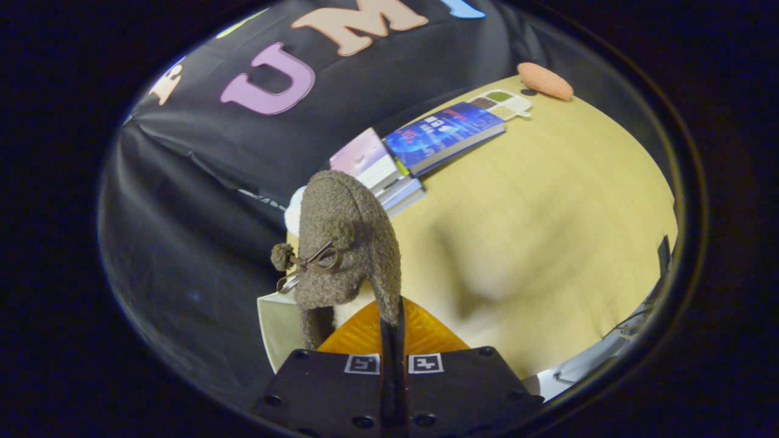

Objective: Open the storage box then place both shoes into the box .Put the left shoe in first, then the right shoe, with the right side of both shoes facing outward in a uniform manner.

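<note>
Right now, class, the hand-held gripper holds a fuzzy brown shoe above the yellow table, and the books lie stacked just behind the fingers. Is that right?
Not quite. The gripper view shows the hand-held gripper shut on the fuzzy brown shoe above the yellow table, but the books lie well beyond the fingers, against the booth's wall.

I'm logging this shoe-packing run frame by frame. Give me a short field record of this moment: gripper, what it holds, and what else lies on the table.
gripper: gripper with fingers closed together, pinching the edge of the shoe
held item: grey-brown fuzzy shoe with a small bow and pompom, lifted above the table
table: yellow table
beyond the shoe: stack of books at the table's far edge
far corner: orange oval object
beside the books: small white palette-like item
storage box: cannot tell
</note>
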The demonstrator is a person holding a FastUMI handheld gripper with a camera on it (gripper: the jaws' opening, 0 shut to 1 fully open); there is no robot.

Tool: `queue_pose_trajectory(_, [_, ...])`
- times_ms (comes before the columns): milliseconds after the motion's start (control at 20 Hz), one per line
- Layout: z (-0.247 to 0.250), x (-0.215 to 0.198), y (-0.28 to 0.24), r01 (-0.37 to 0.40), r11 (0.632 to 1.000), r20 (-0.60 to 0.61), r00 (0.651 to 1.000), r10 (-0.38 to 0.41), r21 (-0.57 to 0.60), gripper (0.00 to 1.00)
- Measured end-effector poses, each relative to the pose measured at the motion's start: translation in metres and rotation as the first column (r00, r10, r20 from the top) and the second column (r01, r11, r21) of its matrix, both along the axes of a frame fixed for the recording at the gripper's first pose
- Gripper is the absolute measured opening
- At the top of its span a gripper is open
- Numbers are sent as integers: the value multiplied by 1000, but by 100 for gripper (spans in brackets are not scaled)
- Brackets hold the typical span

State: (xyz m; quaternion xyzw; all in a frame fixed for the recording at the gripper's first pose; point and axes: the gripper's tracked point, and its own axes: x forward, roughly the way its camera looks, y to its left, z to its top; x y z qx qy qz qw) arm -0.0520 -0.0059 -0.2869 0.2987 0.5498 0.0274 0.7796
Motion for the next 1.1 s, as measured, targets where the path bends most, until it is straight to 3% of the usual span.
queue_pose_trajectory(250, [25, -13, 89, -100, 992, 15, 995, 99, 76, 3])
queue_pose_trajectory(450, [24, -32, 132, -151, 982, -12, 988, 154, 113, 3])
queue_pose_trajectory(700, [11, -56, 155, -186, 978, -56, 980, 192, 97, 3])
queue_pose_trajectory(1100, [-11, -76, 156, -157, 987, -133, 978, 160, 36, 5])
